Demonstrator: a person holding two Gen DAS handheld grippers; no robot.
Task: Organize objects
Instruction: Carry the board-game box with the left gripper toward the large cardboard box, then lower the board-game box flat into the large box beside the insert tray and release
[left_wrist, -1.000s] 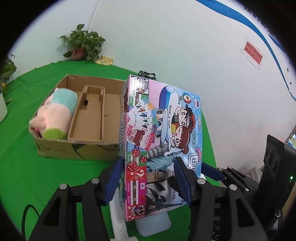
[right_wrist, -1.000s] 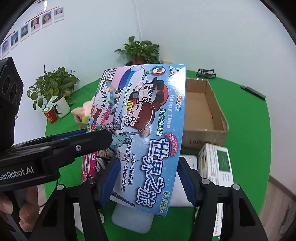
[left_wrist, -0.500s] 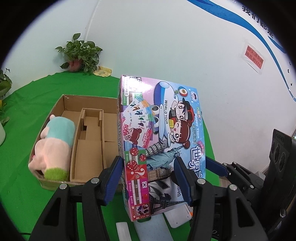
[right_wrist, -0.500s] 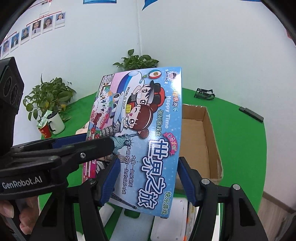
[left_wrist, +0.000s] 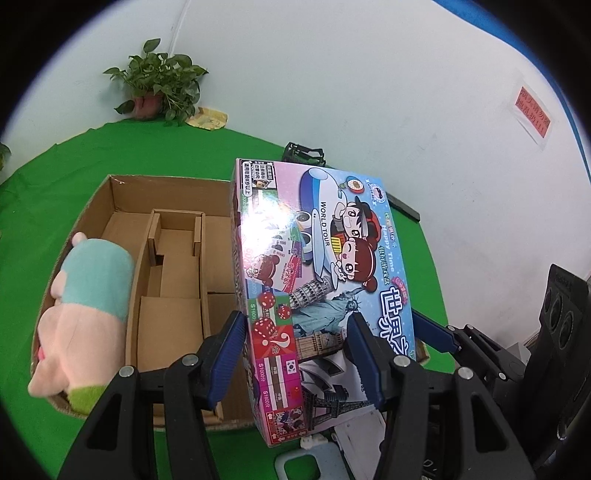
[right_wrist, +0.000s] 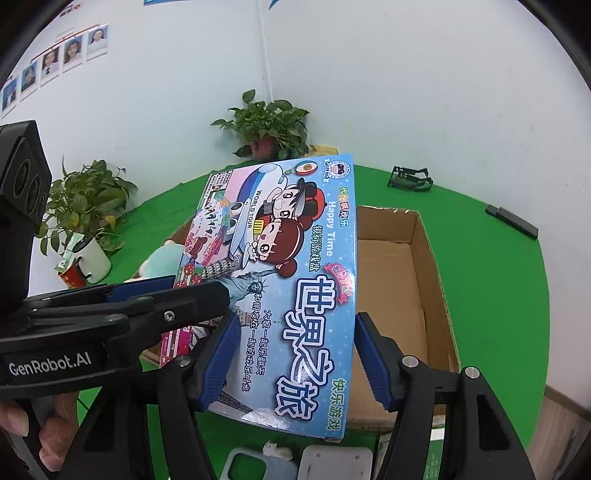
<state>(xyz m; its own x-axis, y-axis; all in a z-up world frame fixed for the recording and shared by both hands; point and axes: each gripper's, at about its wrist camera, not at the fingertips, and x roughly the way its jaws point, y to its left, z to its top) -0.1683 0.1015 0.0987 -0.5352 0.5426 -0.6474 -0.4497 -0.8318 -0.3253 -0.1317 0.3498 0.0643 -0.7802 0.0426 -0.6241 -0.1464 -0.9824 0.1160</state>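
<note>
A colourful board game box (left_wrist: 314, 280) with cartoon children and a plane is held in the air by both grippers, tilted over the right part of an open cardboard box (left_wrist: 110, 206). My left gripper (left_wrist: 295, 354) is shut on its left side. My right gripper (right_wrist: 295, 354) is shut on its right half (right_wrist: 295, 295). The cardboard box (right_wrist: 424, 266) has cardboard dividers, and a pastel plush toy (left_wrist: 85, 314) lies in its left compartment. Its right compartment holds nothing that I can see.
The table has a green cloth (left_wrist: 44, 192). Potted plants (right_wrist: 273, 125) and a white mug (right_wrist: 88, 258) stand at its back. A black clip (right_wrist: 410, 177) and a black bar (right_wrist: 513, 221) lie near the wall. Phone cases (right_wrist: 258, 465) and a white-green carton (right_wrist: 436, 446) lie below the game box.
Both grippers have carried the game box forward and higher, from in front of the cardboard box to over its right part. The small items on the cloth have dropped toward the lower edge of view.
</note>
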